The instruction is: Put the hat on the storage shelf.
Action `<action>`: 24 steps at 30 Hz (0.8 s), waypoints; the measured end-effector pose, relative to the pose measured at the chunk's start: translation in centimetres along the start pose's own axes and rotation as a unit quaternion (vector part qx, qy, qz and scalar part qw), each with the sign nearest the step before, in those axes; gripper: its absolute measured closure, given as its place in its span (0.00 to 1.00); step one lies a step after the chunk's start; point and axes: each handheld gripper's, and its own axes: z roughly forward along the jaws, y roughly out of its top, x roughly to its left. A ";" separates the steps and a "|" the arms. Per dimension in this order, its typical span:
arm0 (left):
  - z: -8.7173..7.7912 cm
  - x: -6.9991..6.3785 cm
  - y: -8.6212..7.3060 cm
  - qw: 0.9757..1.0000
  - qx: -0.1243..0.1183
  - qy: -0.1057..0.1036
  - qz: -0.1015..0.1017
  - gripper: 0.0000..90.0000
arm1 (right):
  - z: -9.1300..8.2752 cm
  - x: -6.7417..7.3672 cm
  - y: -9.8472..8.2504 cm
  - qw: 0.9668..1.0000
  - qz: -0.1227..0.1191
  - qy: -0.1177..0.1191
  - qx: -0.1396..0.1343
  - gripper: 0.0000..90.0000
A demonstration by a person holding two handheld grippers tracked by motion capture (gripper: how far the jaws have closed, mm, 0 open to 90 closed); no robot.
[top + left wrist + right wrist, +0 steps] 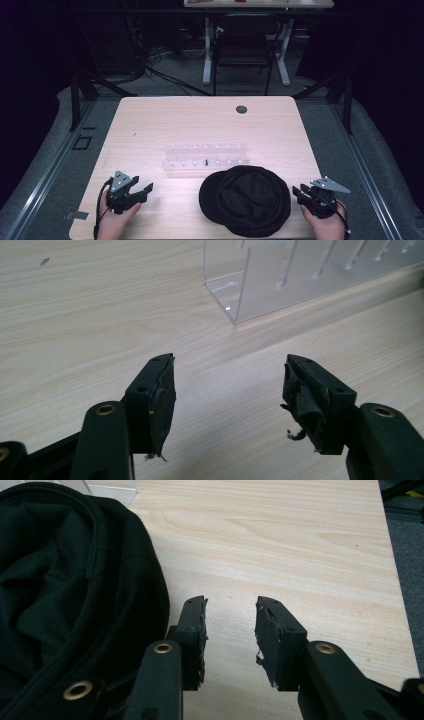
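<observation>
Both tongs rest spread and empty, left tongs (131, 192) and right tongs (306, 196) flanking the black hat (246, 201) at the bench's (200, 125) near edge. Best pinch its brim, I'd say.

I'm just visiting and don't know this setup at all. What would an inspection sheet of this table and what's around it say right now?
Surface: pale wood table, with a dark round hole near the far edge.
Job's things: black cap at the near edge, its inside facing up; clear rack just behind it.
Clutter: nothing seen.
Grippers: left gripper and right gripper both open and empty, one on each side of the cap, each held in a hand.
Cables: a cable trails from the left gripper; a bundle lies on the floor beyond the table.
Surroundings: dark room, chair and another table's legs behind.
</observation>
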 end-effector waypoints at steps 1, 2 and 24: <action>0.0 0.0 0.0 1.000 0.000 0.000 0.000 0.44 | 0.0 0.0 0.0 1.000 0.000 0.000 0.000 0.72; 0.0 0.0 0.0 1.000 -0.001 -0.002 0.000 0.44 | 0.0 0.1 0.0 1.000 0.001 0.000 0.001 0.72; -0.3 -0.8 0.1 1.000 0.005 -0.017 -0.002 0.55 | -1.8 0.7 1.7 0.999 0.040 0.022 0.022 0.71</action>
